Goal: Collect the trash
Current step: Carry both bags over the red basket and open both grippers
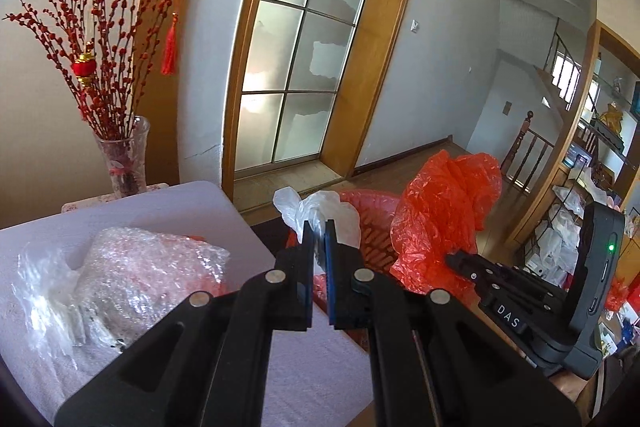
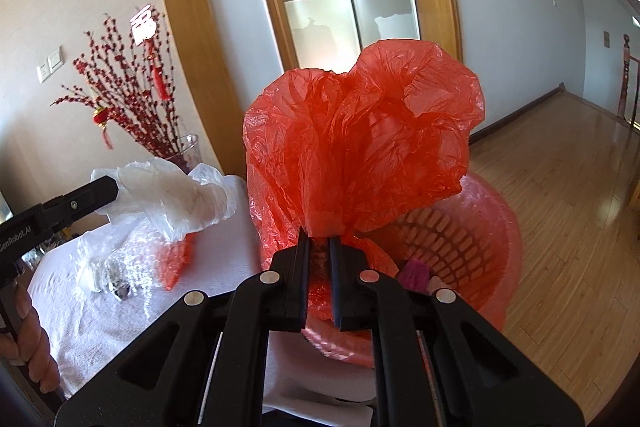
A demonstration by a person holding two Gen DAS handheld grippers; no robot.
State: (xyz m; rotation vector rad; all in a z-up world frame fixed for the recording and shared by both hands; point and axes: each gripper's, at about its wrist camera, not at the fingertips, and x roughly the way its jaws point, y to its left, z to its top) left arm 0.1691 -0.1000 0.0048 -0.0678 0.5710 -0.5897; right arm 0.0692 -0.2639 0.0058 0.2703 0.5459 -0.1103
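Left gripper (image 1: 319, 227): jaws clamped on a crumpled piece of thin white plastic film (image 1: 320, 211), held in the air between the white cloth-covered table (image 1: 168, 207) and the bin. Right gripper (image 2: 319, 235): jaws pinched on a gathered bunch of the crinkled red plastic bag liner (image 2: 360, 131), which billows above the fingertips. The liner sits over the rim of a red slotted plastic waste basket (image 2: 460, 227) just beside the table edge. On the table: a wad of clear bubble wrap (image 1: 148, 267) with red showing through. Behind it, a clear glass vase (image 1: 124, 159) with red berry branches. Wooden floor (image 2: 560, 207) to the right.
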